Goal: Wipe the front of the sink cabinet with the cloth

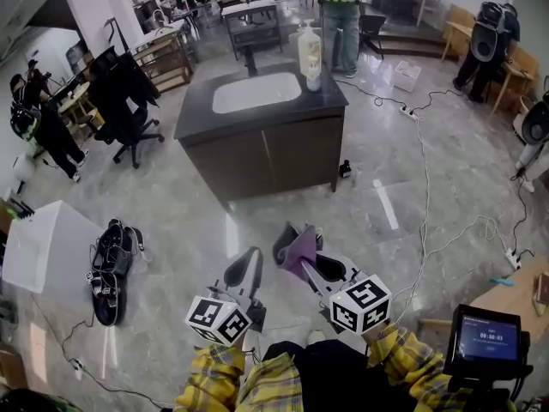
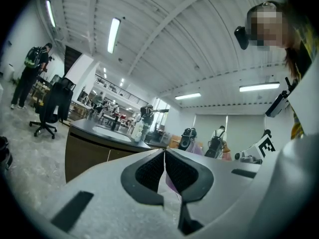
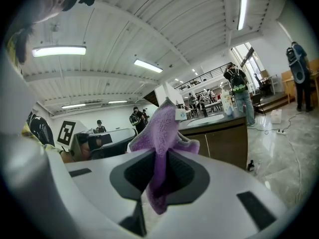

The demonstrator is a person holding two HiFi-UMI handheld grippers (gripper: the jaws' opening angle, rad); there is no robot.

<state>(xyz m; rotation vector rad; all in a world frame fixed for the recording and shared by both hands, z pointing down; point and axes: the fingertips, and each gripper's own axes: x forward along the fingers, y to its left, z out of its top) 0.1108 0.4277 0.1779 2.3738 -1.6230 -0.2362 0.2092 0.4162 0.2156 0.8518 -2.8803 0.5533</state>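
The sink cabinet (image 1: 262,157) stands ahead on the floor, with dark brown doors, a dark top and a white basin (image 1: 255,92). It also shows in the left gripper view as cabinet (image 2: 87,151) and in the right gripper view as cabinet (image 3: 224,143). My right gripper (image 1: 302,256) is shut on a purple cloth (image 1: 296,249), which sticks up between its jaws as cloth (image 3: 160,133). My left gripper (image 1: 246,269) is shut with nothing in it; its pads (image 2: 149,172) meet. Both grippers hang well short of the cabinet front.
A soap bottle (image 1: 309,51) stands on the cabinet top's right corner. A small dark bottle (image 1: 345,169) sits on the floor by the cabinet's right foot. Cables (image 1: 425,187) run across the floor at right. A bag (image 1: 111,260) and white box (image 1: 43,251) lie left.
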